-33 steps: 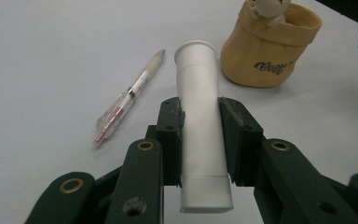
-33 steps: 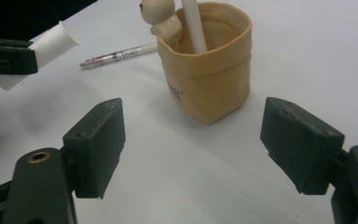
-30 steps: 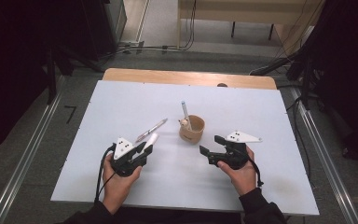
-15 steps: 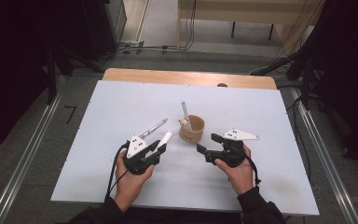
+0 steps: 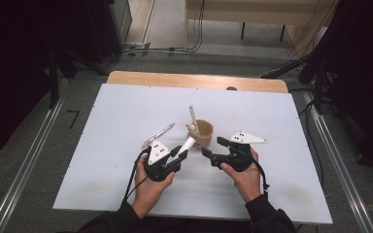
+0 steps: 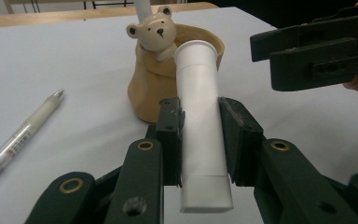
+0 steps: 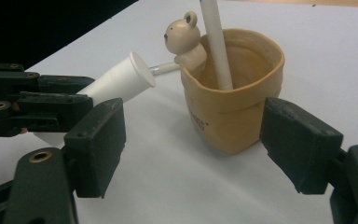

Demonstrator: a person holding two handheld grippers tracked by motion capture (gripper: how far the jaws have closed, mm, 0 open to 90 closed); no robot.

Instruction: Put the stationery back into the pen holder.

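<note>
— Tube [image 6: 200, 121], white: where does it sit against the cup [image 5: 204, 134]?
— Just short of it. The left gripper [image 5: 178, 155] has its jaws clamped on the tube's sides, and the tube's round end points at the cup, close to the rim by the little bear [image 6: 154, 31]. Whether it touches the cup, I cannot tell.
— And the cup itself?
— Tan, upright on the white worktop [image 5: 102, 121], with one white pen [image 7: 216, 42] standing inside it, leaning just behind the bear.
— The right gripper [image 5: 212, 151]?
— Beside the cup, on the side away from the tube. Its jaws stand wide, one to each side of the cup in its own view, touching nothing.
— Anything else near the cup?
— A second pen [image 6: 18, 135] lying flat on the worktop, beyond the tube from the cup, apart from both grippers.
</note>
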